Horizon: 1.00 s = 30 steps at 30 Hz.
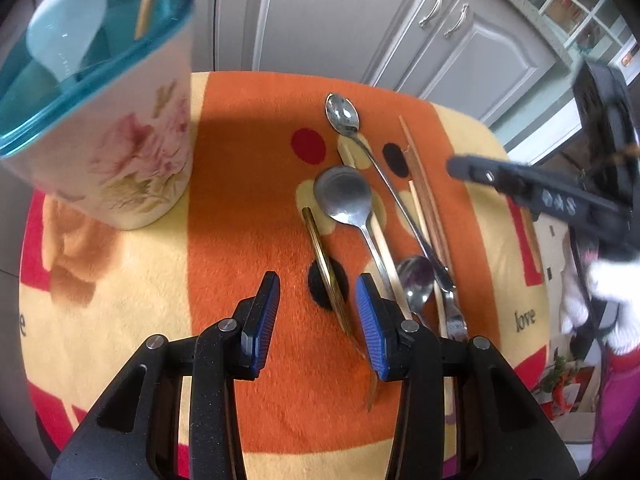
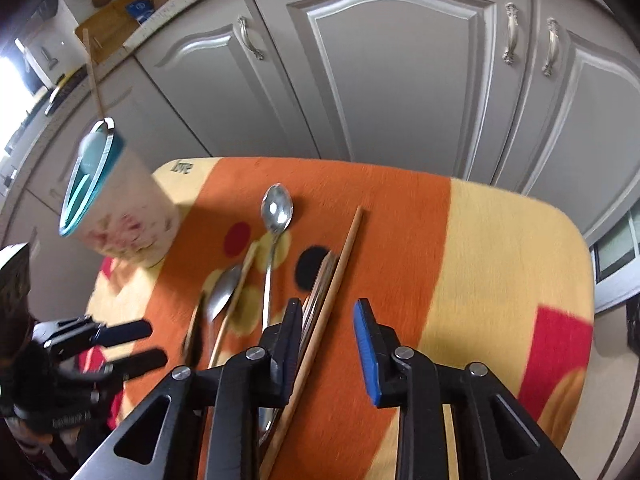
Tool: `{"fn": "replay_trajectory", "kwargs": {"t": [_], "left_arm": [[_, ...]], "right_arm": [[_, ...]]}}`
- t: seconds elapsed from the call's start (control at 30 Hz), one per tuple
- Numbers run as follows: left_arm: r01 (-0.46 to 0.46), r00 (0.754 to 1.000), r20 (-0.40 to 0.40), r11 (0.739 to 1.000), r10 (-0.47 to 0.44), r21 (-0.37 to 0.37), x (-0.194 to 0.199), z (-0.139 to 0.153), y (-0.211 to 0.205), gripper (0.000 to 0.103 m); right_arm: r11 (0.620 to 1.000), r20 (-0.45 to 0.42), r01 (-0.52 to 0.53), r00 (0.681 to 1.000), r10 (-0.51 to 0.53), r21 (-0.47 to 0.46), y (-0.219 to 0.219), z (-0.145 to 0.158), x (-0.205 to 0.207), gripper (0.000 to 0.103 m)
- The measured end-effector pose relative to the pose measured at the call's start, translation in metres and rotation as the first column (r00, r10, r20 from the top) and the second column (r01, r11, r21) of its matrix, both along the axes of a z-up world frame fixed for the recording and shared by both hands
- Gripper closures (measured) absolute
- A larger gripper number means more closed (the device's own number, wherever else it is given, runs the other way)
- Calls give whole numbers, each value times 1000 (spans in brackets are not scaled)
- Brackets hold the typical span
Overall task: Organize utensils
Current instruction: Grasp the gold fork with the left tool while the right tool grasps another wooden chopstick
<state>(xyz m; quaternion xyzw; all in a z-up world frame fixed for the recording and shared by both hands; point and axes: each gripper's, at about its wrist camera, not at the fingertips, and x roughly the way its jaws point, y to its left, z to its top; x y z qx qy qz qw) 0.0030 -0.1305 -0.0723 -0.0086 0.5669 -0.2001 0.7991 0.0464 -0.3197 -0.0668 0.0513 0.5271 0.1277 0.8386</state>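
Both claws hang over a loose pile of utensils on the desk (image 1: 248, 168), which is covered by an orange and yellow cloth. The left claw (image 1: 316, 316) stands wide apart and holds nothing; a gold-coloured utensil (image 1: 324, 264) lies under the gap, close to the right-hand pad (image 1: 370, 320). The right claw (image 2: 327, 344) is partly open and also empty, with the light chopstick (image 2: 340, 276) and a dark pair (image 2: 320, 280) running between its pads and not pressed by either. The pile itself sits mid-desk: a long spoon (image 1: 344, 114), a round spoon (image 1: 344, 194) and a small spoon (image 1: 416, 276) crossing the sticks. The holder (image 1: 116, 128), floral with a teal rim, stands at the far left corner, well apart from the pile, and already carries a pale spoon (image 1: 66, 36) and one stick (image 1: 148, 0). Risks, as judged: the utensils overlap, so closing on one stick is likely to catch a neighbour or flick a spoon aside. The left claw is off-centre on the gold piece, and a close from here may pinch its edge and let it twist free. Thin, smooth handles lying flat on soft pile give little purchase; the pads could snag the cloth and drag everything. Both claws work the same small pile, so a collision between them is possible. The right wrist view is blurred, so contact there cannot be confirmed.
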Motion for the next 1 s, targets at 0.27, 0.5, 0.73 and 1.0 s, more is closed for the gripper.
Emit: {"fn": "replay_trajectory", "kwargs": {"t": [0.27, 0.5, 0.73, 1.0], "left_arm": [[7, 1000, -26, 999, -6, 46, 13, -14, -12, 64], [12, 1000, -19, 998, -11, 67, 21, -21, -16, 68], [36, 999, -24, 999, -36, 16, 19, -17, -10, 94], [8, 999, 47, 998, -5, -54, 3, 25, 19, 102]], "right_arm": [[998, -60, 13, 998, -17, -57, 8, -25, 60, 89], [992, -50, -19, 999, 13, -121, 15, -31, 71, 94], [999, 9, -20, 1000, 21, -38, -1, -1, 39, 96], [999, 149, -45, 988, 41, 23, -17, 59, -25, 96]]}}
